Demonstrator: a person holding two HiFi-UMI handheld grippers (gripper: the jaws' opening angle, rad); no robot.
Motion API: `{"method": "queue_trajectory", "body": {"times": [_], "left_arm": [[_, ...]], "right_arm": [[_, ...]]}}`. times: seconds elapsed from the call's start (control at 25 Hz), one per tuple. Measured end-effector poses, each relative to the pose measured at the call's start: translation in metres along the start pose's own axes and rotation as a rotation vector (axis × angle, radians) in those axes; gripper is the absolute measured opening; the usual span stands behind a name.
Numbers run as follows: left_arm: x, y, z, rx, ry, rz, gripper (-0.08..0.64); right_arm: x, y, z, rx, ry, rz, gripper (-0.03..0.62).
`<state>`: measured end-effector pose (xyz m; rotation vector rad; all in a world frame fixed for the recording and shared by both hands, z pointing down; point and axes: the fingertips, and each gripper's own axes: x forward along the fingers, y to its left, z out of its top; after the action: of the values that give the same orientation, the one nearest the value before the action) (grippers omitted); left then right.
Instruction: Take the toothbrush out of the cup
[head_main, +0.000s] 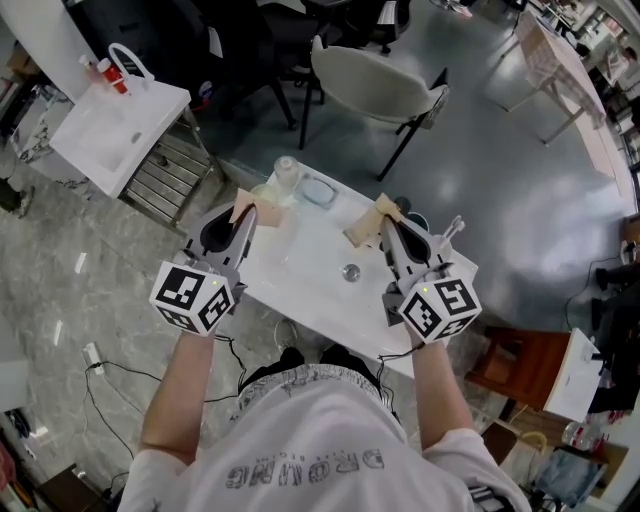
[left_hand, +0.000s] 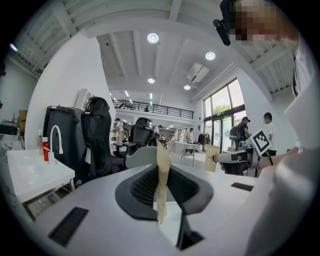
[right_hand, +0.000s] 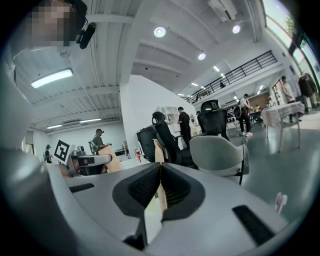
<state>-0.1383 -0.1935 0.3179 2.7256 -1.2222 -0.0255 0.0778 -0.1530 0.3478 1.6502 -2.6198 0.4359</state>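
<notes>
Toothbrush (head_main: 452, 231): slim and white, sticking up at a slant toward the right out of a dark cup (head_main: 414, 219) at the right far part of the white table (head_main: 310, 255). The cup is mostly hidden behind the right gripper (head_main: 373, 224), and the brush head is too small to make out. In the right gripper view a pale, pinkish-white tip shows at the lower right edge.

Right gripper: jaws closed, nothing between them, just left of the cup and not touching the brush.

Left gripper (head_main: 245, 211): jaws drawn together and empty, at the table's left side near a clear bottle (head_main: 285, 173) and a blue dish (head_main: 320, 190).
</notes>
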Motion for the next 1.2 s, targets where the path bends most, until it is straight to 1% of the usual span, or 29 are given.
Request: {"method": "queue_trajectory", "body": {"times": [0.88,1.2], "left_arm": [[0.010,0.000,-0.007,-0.004,0.016,-0.022,0.063],[0.019,0.000,-0.009,-0.012,0.016,-0.019,0.063]], "right_arm": [[0.009,0.003,-0.006,-0.009,0.028,0.037,0.011],[0.014,-0.004,-0.006,-0.005,0.035,0.044,0.010]]}}
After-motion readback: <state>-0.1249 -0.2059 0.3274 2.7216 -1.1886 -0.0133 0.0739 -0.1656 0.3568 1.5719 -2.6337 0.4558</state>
